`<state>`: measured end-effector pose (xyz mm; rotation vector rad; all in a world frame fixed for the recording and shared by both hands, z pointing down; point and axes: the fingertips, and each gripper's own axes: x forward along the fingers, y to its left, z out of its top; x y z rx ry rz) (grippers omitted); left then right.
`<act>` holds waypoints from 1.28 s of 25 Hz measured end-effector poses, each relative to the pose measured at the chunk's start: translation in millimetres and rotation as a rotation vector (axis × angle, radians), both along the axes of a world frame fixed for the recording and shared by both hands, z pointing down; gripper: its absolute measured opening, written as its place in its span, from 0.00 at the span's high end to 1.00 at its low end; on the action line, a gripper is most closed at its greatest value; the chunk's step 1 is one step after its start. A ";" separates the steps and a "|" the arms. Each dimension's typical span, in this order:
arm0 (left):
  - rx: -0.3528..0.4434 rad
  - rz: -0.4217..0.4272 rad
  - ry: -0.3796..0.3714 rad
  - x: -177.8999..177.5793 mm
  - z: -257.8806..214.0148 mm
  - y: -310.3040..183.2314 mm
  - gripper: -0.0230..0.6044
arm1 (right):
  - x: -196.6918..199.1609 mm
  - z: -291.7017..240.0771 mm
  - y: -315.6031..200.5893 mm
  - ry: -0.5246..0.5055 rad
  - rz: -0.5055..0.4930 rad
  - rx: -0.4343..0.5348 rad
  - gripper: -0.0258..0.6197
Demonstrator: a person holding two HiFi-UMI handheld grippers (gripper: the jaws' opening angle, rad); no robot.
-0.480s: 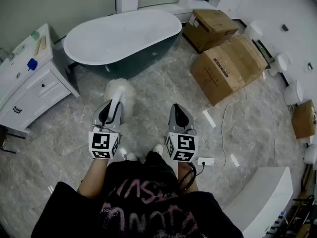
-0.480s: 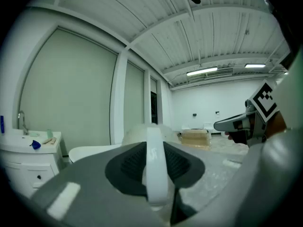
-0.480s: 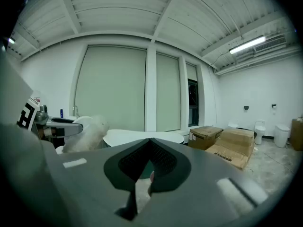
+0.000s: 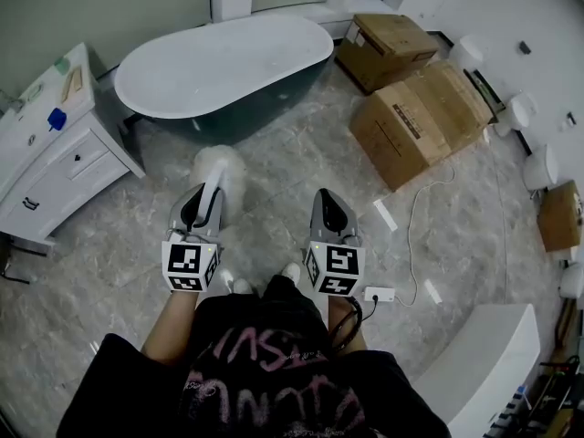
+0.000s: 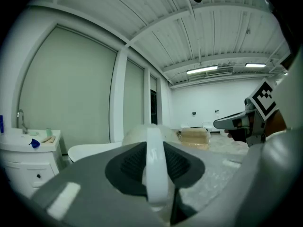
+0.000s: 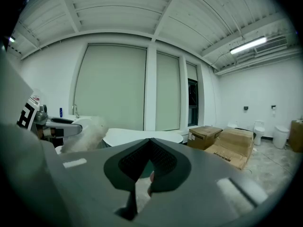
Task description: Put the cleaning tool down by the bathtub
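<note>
- A white vanity cabinet (image 4: 57, 158) with a basin top stood at the left edge of the head view.
- A white oval bathtub with a dark green outer wall (image 4: 224, 62) occupied the upper centre-left of that view, on the grey marbled floor (image 4: 301, 167).
- The white cleaning tool with a fluffy round head (image 4: 219, 167) was left of centre, just below the bathtub in the frame. Contact with the floor could not be determined.
- The left gripper (image 4: 206, 199) was clamped on the tool's white handle (image 5: 155, 167), which ran upright between its jaws.
- The right gripper (image 4: 329, 206) was level with it, right of centre. Its jaws were closed together with nothing held (image 6: 149, 169).
- Brown cardboard boxes (image 4: 424, 117) lay at the upper right, well apart from both grippers.
</note>
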<state>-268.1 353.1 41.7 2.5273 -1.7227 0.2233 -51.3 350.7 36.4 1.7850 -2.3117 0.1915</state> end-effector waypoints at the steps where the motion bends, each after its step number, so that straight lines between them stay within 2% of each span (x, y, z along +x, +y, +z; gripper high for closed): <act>1: 0.001 0.005 -0.001 1.0 0.3 -0.2 0.82 | 1.6 -0.4 -0.1 -0.001 0.010 0.007 0.94; 11: -0.008 0.034 0.003 -1.1 4.6 -1.5 0.82 | 8.5 3.8 3.1 -0.020 0.049 0.008 0.94; 19: -0.013 0.039 -0.002 -5.1 8.8 -25.0 0.82 | 6.6 10.7 -16.3 -0.029 0.028 0.000 0.94; 24: -0.021 0.048 -0.017 -0.2 14.1 -50.1 0.82 | 16.8 18.3 -41.8 -0.047 0.040 -0.008 0.94; 32: -0.078 0.055 -0.031 13.9 34.9 -102.3 0.82 | 33.4 42.7 -96.7 -0.049 0.050 -0.063 0.94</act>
